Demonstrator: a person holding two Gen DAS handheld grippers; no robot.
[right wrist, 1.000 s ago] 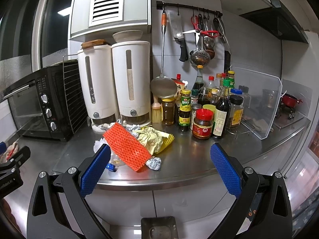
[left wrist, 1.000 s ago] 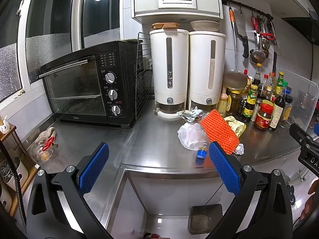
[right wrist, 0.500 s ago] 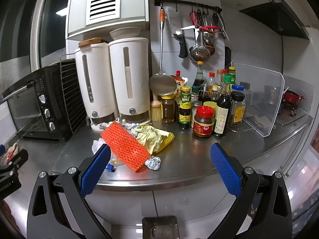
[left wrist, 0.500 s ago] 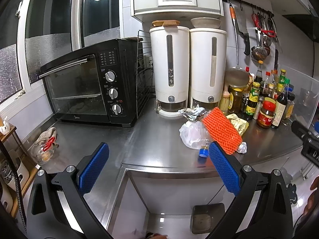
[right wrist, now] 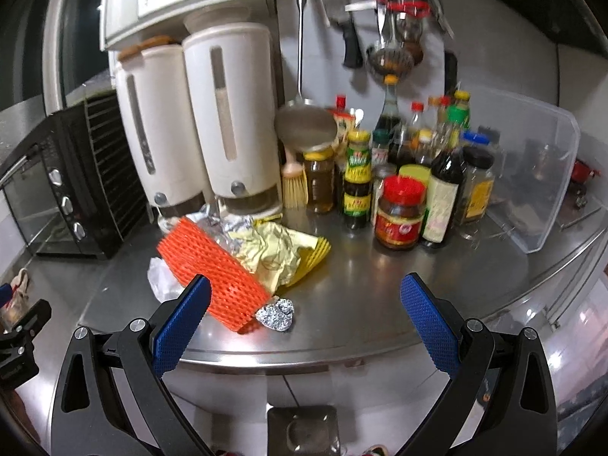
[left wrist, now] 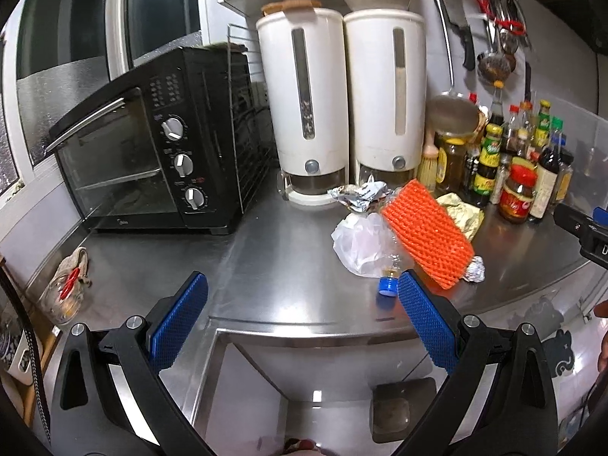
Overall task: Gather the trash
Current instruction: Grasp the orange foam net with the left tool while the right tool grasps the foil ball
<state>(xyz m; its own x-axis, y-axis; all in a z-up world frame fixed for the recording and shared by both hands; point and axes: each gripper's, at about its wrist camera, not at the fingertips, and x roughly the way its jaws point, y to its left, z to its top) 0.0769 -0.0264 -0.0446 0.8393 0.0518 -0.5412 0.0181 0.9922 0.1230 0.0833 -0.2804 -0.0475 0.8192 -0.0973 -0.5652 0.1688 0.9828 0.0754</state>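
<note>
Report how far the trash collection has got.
Done: nothing looks collected yet. The orange foam net, yellow wrapper, foil ball, clear plastic bag and blue bottle cap all lie on the steel counter. In hand: nothing; the left gripper and right gripper are open and empty, short of the pile. Left: every piece.

The steel tabletop (left wrist: 266, 266) carried a black oven (left wrist: 152, 159), two white dispensers (left wrist: 342, 114), sauce bottles (right wrist: 418, 190), and a trash heap: orange netting (right wrist: 212, 269), foil ball (right wrist: 275, 315), plastic bag (left wrist: 361, 247).
</note>
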